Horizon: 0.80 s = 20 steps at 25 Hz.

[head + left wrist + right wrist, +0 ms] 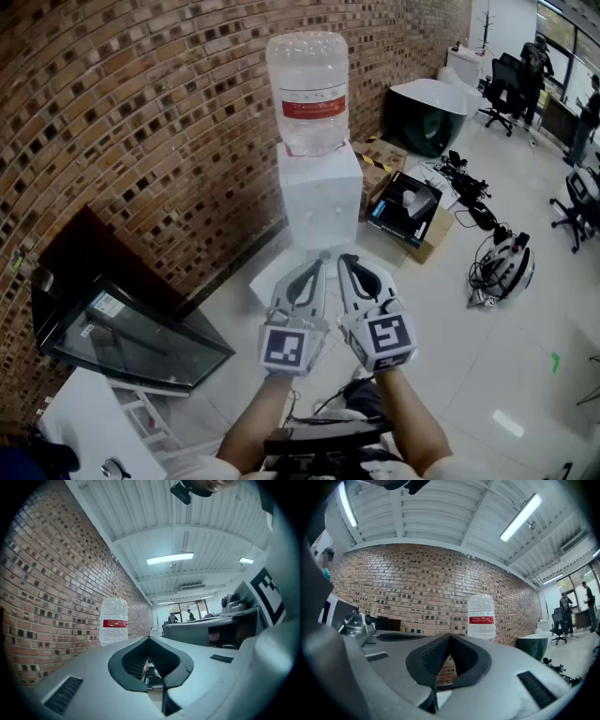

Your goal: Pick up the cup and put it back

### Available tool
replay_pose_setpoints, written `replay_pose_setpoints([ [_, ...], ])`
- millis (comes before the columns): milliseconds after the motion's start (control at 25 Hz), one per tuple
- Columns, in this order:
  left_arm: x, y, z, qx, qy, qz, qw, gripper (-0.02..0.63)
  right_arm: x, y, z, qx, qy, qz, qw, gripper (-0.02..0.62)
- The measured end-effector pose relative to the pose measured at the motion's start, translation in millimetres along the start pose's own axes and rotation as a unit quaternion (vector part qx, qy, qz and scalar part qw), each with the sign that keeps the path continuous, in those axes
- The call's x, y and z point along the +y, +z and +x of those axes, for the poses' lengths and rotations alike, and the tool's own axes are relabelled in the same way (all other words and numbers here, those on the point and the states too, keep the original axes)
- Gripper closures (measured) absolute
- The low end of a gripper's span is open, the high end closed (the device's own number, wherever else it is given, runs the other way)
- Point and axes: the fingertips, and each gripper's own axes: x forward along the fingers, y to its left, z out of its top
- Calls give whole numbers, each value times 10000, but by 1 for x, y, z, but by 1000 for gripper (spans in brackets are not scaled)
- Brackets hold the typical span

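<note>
Cup unseen in any view; left gripper (323, 259) and right gripper (345, 259), fingers clenched on nothing, side by side facing water dispenser (320, 192).

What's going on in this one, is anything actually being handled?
Nothing is held at this moment. A person holds the left gripper and right gripper side by side, both with jaws shut and empty, pointed toward a white water dispenser with a bottle on top, standing by the brick wall. No cup shows in any view.
</note>
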Motion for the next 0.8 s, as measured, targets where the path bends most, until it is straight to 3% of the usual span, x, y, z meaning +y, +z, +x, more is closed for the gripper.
replay_pose_setpoints([
  [440, 37, -27, 84, 19, 104, 139, 9998, 614, -56, -9, 82, 64, 150, 80, 9998, 592],
  [800, 65, -45, 166, -38, 528, 277, 9982, 614, -121, -7, 150, 24, 436, 93, 9990, 592],
])
